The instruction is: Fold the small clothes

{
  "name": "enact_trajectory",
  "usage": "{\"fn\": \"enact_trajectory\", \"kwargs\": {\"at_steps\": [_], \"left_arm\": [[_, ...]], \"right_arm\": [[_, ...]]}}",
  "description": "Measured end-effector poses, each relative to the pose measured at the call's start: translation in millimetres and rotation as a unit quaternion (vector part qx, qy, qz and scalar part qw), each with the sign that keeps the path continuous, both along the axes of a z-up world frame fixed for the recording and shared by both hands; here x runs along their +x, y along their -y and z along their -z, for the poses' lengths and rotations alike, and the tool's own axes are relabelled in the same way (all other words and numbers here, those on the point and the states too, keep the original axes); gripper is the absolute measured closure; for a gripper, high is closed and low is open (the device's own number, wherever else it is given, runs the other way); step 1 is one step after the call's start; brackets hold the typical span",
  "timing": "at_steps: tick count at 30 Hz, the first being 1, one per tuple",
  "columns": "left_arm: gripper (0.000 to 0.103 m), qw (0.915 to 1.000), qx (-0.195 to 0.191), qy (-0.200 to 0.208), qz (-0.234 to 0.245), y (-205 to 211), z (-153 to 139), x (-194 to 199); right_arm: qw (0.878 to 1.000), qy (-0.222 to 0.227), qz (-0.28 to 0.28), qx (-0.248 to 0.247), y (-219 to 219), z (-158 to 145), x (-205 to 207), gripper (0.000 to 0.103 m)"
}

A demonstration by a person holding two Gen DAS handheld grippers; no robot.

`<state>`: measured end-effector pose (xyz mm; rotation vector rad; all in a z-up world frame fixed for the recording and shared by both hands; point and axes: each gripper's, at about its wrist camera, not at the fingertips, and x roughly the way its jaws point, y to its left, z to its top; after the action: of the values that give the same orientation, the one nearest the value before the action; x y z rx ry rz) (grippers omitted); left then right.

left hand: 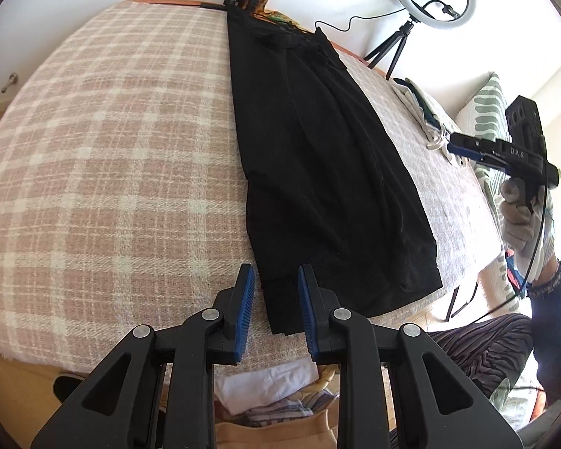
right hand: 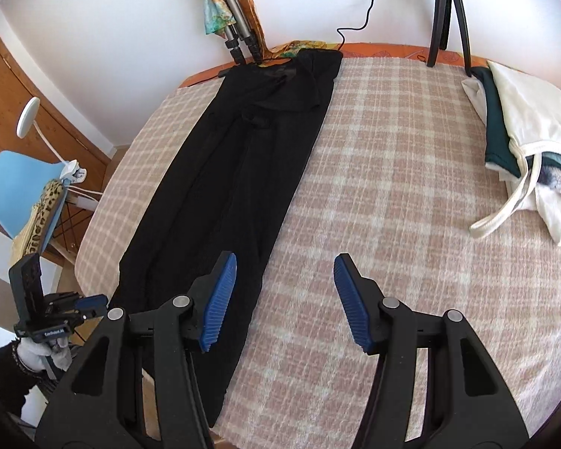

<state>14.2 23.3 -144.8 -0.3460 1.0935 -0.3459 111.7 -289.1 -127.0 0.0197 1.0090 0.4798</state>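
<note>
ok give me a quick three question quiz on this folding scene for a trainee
1. True or false: the long black garment is already folded into a small square.
2. Which is held in the right gripper? A) the black garment B) a white strap C) nothing
3. What covers the bed under the garment?

Key
1. False: it lies stretched out in a long narrow strip, running from the near edge to the far edge.
2. C: its jaws stand open over the pink and cream checked blanket, empty. The left gripper is open too, with nothing clamped.
3. The pink and cream checked blanket.
</note>
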Motion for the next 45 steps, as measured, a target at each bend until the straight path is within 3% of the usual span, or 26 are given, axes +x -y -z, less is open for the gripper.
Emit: {"fn": "enact_trajectory", "kwargs": {"at_steps": [5,11,15,18,19,21,25,28,30,45], "left_arm": [[0.081,0.9996,-0.027,-0.012,0.000,-2,5,-5],[0.081,0.9983,-0.053,-0.021,0.006,1,8,-3],[0.082,0.9971,-0.072,-0.024,0.009,1,10,-3],[0.096,0.9973,-0.070,-0.019,0.012,1,8,-4],[0.096,0.9973,-0.071,-0.015,0.013,1,7,-6],[0.098,0.9974,-0.071,-0.007,0.014,-3,4,-9],[0.098,0.9977,-0.066,-0.004,0.015,-5,3,-11],[0.099,0.9976,-0.067,-0.008,0.015,-6,6,-11],[0.099,0.9976,-0.067,-0.006,0.015,-5,5,-10],[0.099,0.9959,-0.090,0.015,0.002,-12,-13,1]], "right_arm": [[0.998,-0.054,-0.017,0.020,-6,42,-48,0.045],[0.994,-0.093,-0.022,0.047,-9,77,-71,0.045],[0.993,-0.093,-0.026,0.064,-8,74,-73,0.046],[0.994,-0.085,-0.033,0.056,-13,76,-77,0.046],[0.994,-0.086,-0.040,0.057,-15,76,-78,0.047],[0.990,-0.106,-0.051,0.077,-17,82,-80,0.059],[0.986,-0.122,-0.072,0.086,-23,91,-82,0.071],[0.986,-0.126,-0.075,0.081,-25,96,-81,0.091],[0.985,-0.128,-0.074,0.092,-24,97,-80,0.094],[0.984,-0.093,-0.059,0.141,-14,68,-70,0.097]]}}
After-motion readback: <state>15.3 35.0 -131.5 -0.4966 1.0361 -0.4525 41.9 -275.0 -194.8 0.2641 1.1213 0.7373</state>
